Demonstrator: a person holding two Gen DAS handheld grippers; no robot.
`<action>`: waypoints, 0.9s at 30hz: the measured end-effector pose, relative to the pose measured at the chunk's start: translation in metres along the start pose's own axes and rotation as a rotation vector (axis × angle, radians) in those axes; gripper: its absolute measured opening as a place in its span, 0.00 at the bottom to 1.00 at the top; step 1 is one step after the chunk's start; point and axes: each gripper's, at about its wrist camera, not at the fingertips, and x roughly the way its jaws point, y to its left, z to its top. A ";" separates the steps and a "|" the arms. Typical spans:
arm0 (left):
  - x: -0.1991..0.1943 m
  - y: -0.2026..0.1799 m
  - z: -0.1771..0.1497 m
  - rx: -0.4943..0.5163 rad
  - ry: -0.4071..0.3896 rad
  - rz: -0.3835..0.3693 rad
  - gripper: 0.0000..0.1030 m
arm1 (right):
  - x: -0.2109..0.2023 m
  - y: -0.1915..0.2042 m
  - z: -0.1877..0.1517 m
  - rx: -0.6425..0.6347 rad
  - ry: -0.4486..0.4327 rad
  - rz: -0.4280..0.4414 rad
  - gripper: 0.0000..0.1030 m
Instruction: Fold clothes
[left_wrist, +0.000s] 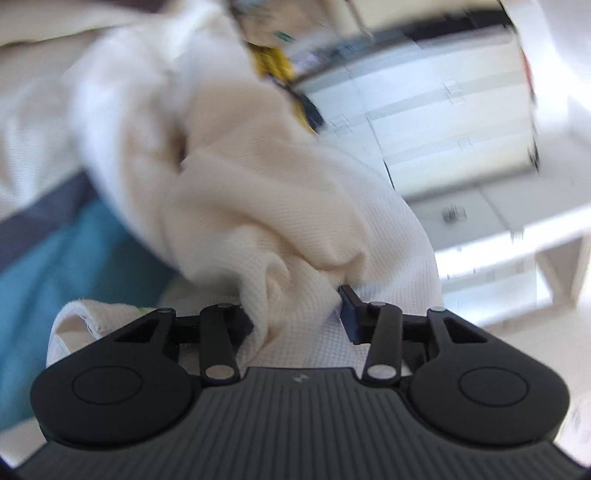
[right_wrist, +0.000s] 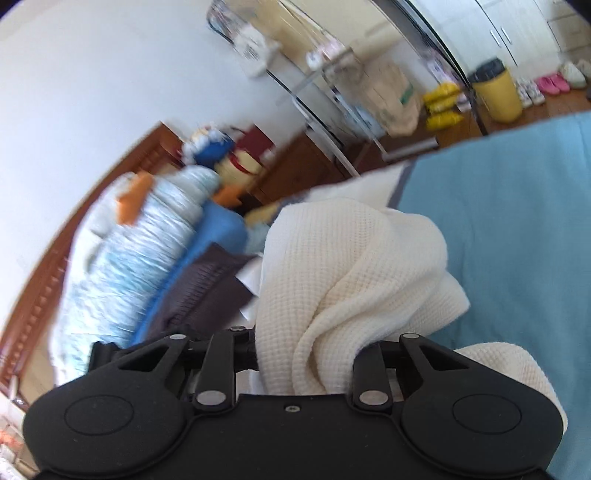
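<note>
A cream waffle-knit garment (left_wrist: 258, 192) hangs bunched in front of my left gripper (left_wrist: 299, 306). A thick fold of it is pinched between the jaws. Only the right fingertip (left_wrist: 351, 310) shows; the cloth hides the left one. In the right wrist view the same cream garment (right_wrist: 351, 258) is gathered into my right gripper (right_wrist: 306, 350), whose fingertips are buried in the fabric. The cloth is raised above a blue bedsheet (right_wrist: 517, 240), which also shows at the lower left (left_wrist: 55, 266) in the left wrist view. That view is blurred.
A rolled light-blue quilt (right_wrist: 147, 251) and a dark brown cloth (right_wrist: 199, 291) lie at the left by a wooden headboard (right_wrist: 55, 258). Beyond the bed stand a yellow bin (right_wrist: 496, 96) and yellow bags (right_wrist: 443, 107). White cabinets (left_wrist: 443, 129) fill the left view's right side.
</note>
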 end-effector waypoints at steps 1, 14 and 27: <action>0.006 -0.015 -0.005 0.038 0.036 0.012 0.41 | -0.012 0.006 0.001 -0.023 -0.006 -0.010 0.29; 0.085 -0.172 -0.161 0.418 0.298 -0.134 0.39 | -0.221 0.008 -0.022 -0.084 -0.142 -0.262 0.29; 0.112 -0.319 -0.294 0.707 0.315 -0.208 0.39 | -0.391 -0.049 -0.031 0.018 -0.417 -0.419 0.29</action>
